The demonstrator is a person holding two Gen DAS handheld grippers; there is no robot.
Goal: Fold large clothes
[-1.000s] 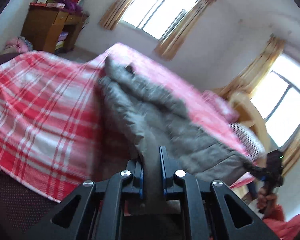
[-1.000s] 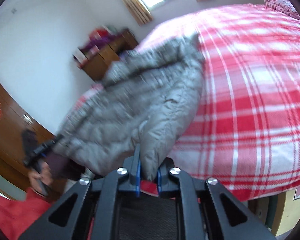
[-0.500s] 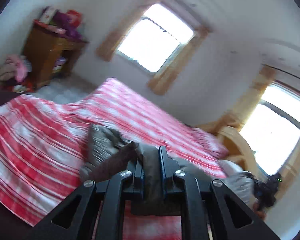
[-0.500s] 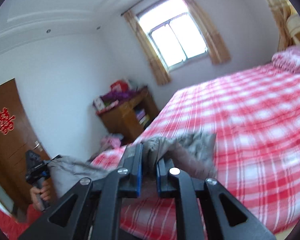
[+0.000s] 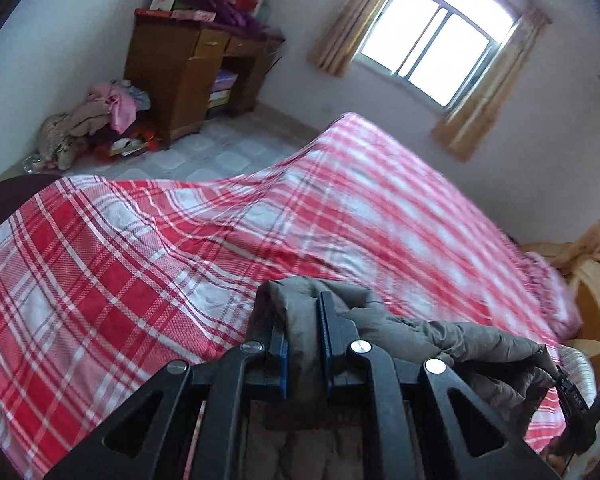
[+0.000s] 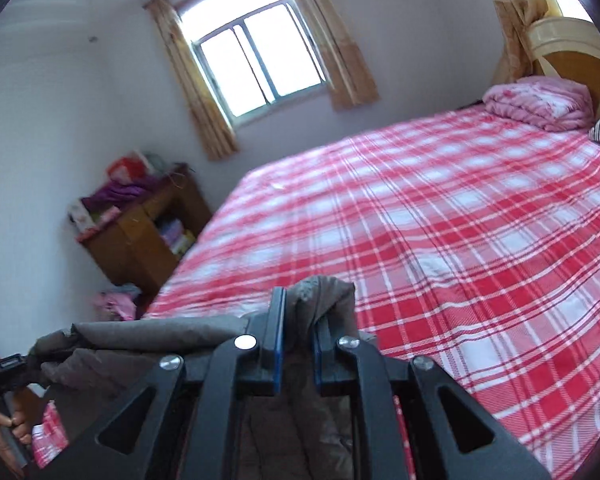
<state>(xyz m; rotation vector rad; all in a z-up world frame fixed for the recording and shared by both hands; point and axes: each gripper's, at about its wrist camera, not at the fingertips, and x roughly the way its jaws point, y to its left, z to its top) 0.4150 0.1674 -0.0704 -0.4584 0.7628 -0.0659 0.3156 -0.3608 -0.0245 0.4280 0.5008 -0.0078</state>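
**Grey padded jacket held over the foot edge of the bed**

The grey padded jacket (image 5: 452,332) hung between my two grippers, above the near edge of the bed (image 5: 140,264) with the red and white checked cover. My left gripper (image 5: 303,320) was clenched on one bunch of the fabric, and my right gripper (image 6: 298,316) was clenched on another bunch. The cloth sagged between them. A wooden cabinet (image 5: 188,68) stood against the wall near the window (image 6: 256,68). A pink folded quilt (image 6: 540,104) lay at the head edge.
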